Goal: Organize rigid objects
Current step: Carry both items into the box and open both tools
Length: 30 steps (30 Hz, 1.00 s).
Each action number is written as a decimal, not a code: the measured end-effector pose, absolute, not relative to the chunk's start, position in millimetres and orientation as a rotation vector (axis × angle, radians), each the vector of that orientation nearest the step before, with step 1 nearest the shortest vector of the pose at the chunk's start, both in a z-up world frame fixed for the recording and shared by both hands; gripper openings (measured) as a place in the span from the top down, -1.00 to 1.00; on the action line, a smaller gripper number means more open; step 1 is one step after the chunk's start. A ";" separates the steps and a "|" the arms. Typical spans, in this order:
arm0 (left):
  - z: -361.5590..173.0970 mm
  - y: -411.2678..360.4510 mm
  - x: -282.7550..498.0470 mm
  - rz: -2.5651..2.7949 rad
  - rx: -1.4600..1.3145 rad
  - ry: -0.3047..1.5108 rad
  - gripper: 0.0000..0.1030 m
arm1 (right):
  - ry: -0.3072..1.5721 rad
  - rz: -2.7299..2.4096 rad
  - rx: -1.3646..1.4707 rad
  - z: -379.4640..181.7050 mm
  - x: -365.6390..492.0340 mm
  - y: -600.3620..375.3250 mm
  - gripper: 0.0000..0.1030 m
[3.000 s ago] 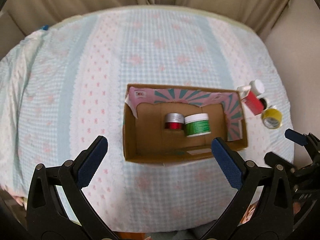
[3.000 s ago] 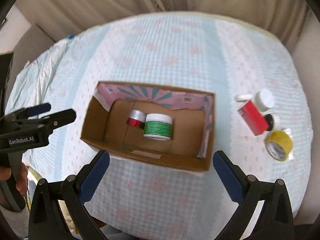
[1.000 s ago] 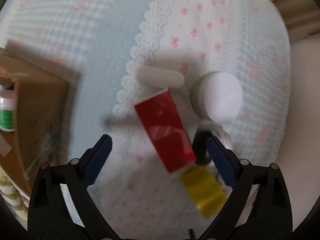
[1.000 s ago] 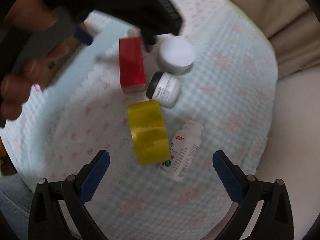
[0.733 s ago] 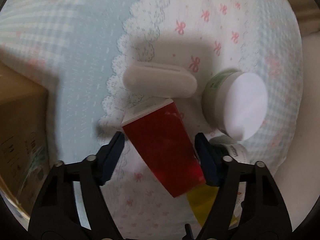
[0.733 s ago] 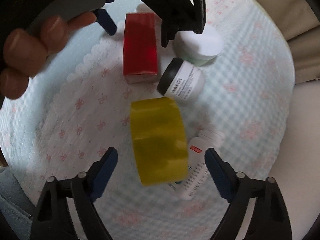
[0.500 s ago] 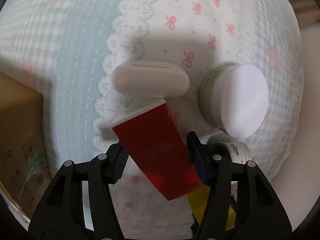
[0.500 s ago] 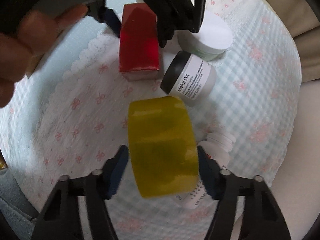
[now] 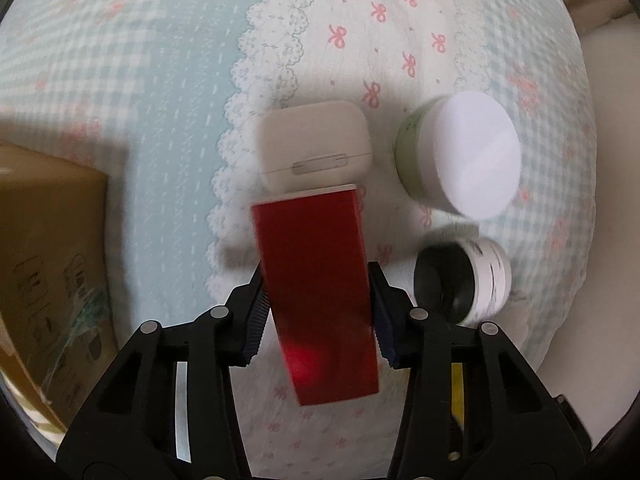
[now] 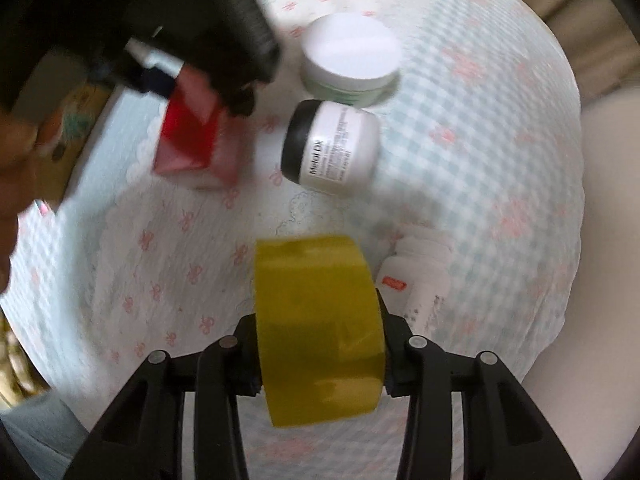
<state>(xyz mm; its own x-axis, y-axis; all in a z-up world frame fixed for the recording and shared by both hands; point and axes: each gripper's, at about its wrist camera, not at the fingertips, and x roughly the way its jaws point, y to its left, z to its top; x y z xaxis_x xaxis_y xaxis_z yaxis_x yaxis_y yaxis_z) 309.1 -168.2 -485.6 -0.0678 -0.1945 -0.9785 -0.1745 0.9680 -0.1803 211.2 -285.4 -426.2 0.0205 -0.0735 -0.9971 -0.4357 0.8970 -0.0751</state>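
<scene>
My left gripper is shut on a red box and holds it tilted above the patterned cloth. The red box also shows in the right wrist view, with the left gripper over it. My right gripper is shut on a yellow tape roll, its fingers pressing both flat sides. A cardboard box sits at the left edge of the left wrist view.
On the cloth lie a white case, a white-lidded green jar, a black-lidded white jar on its side and a white bottle. The table's edge curves close at the right.
Both grippers have closed in and shut: the left on the red box, which is now lifted and turned, the right on the yellow tape roll.
</scene>
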 end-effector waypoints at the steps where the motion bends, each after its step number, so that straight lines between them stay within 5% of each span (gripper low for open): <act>1: -480.2 -167.1 304.8 -0.023 -0.277 1.631 0.21 | 1.537 0.285 -0.394 -421.5 211.3 -289.2 0.25; 17: -332.5 -121.4 245.7 -0.118 -0.278 1.388 0.23 | 1.428 0.175 -0.084 -312.4 187.0 -310.5 0.25; 30: -199.2 1.3 165.5 -0.028 -0.278 1.163 0.22 | 1.155 0.258 -0.060 -174.3 174.4 -248.0 0.25</act>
<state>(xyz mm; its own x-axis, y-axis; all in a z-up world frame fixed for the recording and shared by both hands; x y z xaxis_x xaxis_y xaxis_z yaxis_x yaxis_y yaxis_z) 165.5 1.3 -199.2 0.4007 -0.1653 -0.9012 -0.1212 0.9654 -0.2310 174.4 -248.0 -174.3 0.3781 0.1708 -0.9099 -0.2325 0.9688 0.0853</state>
